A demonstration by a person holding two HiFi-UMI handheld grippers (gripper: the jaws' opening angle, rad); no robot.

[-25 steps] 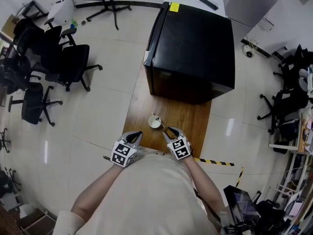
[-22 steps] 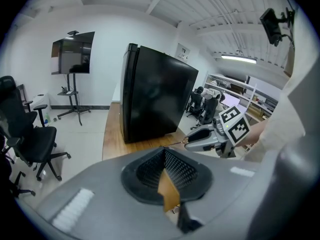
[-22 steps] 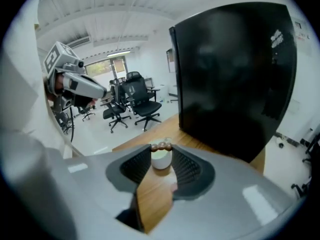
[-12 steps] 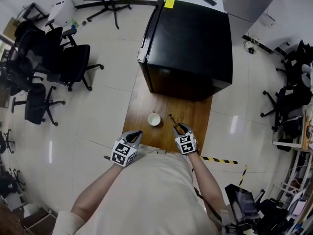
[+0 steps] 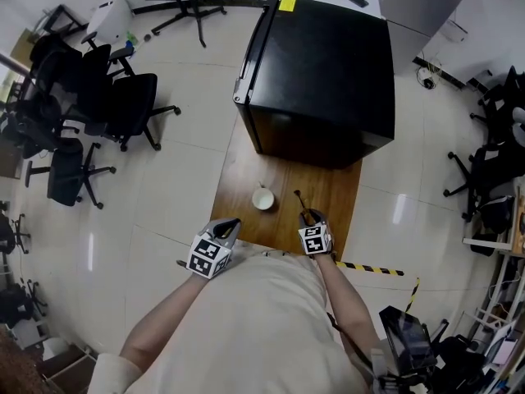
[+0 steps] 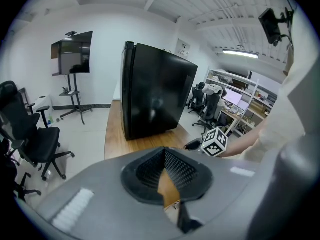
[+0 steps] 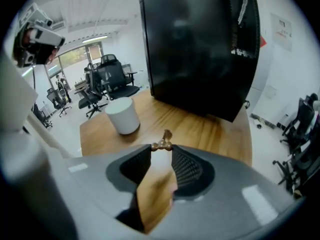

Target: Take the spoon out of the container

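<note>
A small white cup (image 5: 262, 199) stands on the wooden table (image 5: 242, 167), and the right gripper view shows it as a white cylinder (image 7: 122, 115) ahead and to the left. My right gripper (image 5: 308, 215) is to the right of the cup, shut on a thin bronze spoon (image 5: 298, 198). The spoon's end (image 7: 162, 141) sticks out past the jaw tips (image 7: 161, 147), above the tabletop and clear of the cup. My left gripper (image 5: 230, 223) hovers at the table's near edge, left of the cup. Its jaws (image 6: 164, 152) meet at the tips with nothing between them.
A large black cabinet (image 5: 320, 72) stands on the far part of the table (image 7: 200, 129), close behind the cup. Office chairs (image 5: 98, 97) cluster on the floor at the left. Yellow-black tape (image 5: 369, 269) marks the floor at the right.
The right gripper, at the cup a second ago, has drawn away to the right with the spoon in it. The cup and the left gripper stay put.
</note>
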